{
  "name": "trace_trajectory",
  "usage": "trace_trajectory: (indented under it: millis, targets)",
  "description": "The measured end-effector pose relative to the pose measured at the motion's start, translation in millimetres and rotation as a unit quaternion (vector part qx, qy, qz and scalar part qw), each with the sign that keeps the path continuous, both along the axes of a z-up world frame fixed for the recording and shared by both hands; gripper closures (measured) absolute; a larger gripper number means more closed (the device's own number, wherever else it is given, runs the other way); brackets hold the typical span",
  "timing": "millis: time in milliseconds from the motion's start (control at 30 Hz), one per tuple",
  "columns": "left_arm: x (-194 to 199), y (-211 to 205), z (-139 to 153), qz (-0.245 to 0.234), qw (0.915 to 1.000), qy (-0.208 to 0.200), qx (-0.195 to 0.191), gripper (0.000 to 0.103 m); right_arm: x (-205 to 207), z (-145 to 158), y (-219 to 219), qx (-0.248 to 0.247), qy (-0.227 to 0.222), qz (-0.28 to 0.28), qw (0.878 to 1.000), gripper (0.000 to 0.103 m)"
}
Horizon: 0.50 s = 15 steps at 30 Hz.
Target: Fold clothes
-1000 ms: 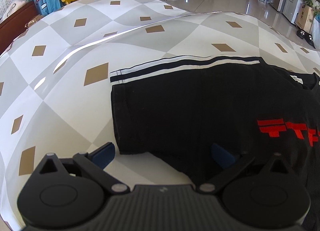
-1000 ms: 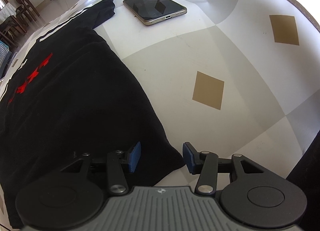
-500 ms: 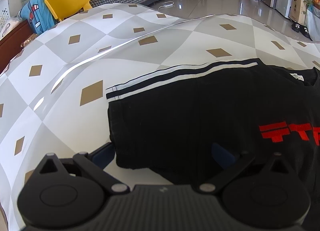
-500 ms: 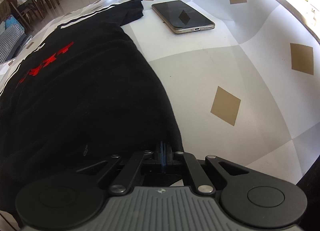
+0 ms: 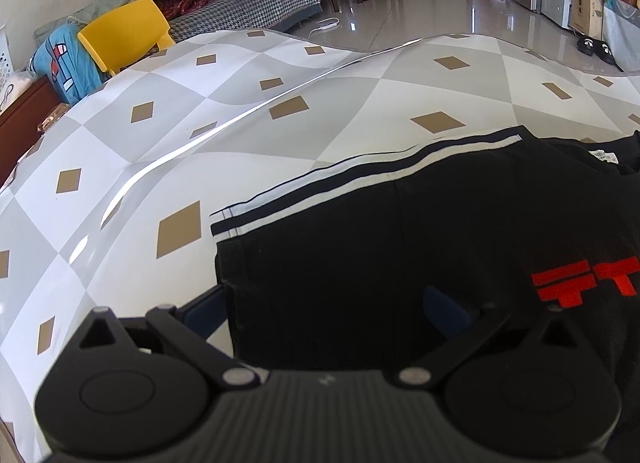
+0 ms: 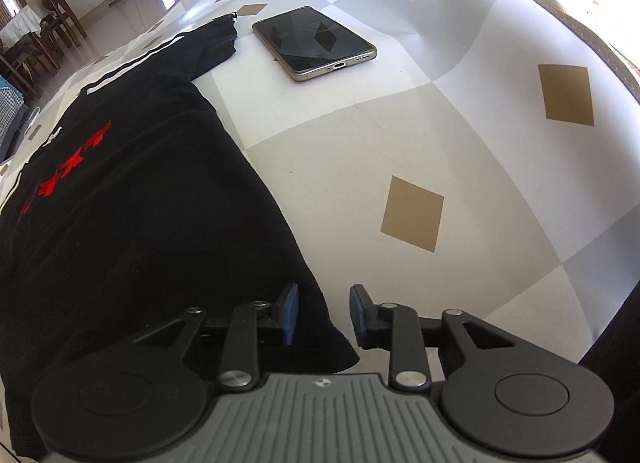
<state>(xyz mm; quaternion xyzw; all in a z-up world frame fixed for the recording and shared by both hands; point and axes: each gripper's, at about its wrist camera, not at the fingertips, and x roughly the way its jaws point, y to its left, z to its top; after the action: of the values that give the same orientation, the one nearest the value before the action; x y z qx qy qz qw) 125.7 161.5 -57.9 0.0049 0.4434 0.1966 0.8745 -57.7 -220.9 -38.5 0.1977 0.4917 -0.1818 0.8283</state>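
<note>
T-shirt (image 5: 400, 263) lies flat, unfolded, along your tabletop's (image 5: 160, 135) near edge (phone (image 6: 316, 43) beside one sleeve). Left tongs (image 5: 324, 303) and right tongs (image 6: 324, 315) gape, gripping nothing; every fold remains.

Checkered table (image 6: 460, 135): black shirt (image 6: 132, 199), phone (image 6: 316, 41).

Black T-shirt (image 5: 400, 247), flat on table

black T-shirt (image 5: 380, 263) cut off at right edge, red print (image 5: 584, 279) cropped, perhaps lettering, left gripper (image 5: 324, 311) left fingertip partly hidden
</note>
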Motion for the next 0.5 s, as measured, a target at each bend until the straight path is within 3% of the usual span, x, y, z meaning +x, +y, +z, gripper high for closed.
trace_trajectory:
  millis: [233,500]
  targets:
    - [12,3,-1,-0.001,1.0,-0.004,0.005,0.0,0,-6,7,0.021,0.012,0.019,1.0,0.063]
    - [23,4,-1,-0.004,0.9999,-0.006,0.01,0.0,-1,-8,16,-0.004,0.011,0.029,1.0,0.057]
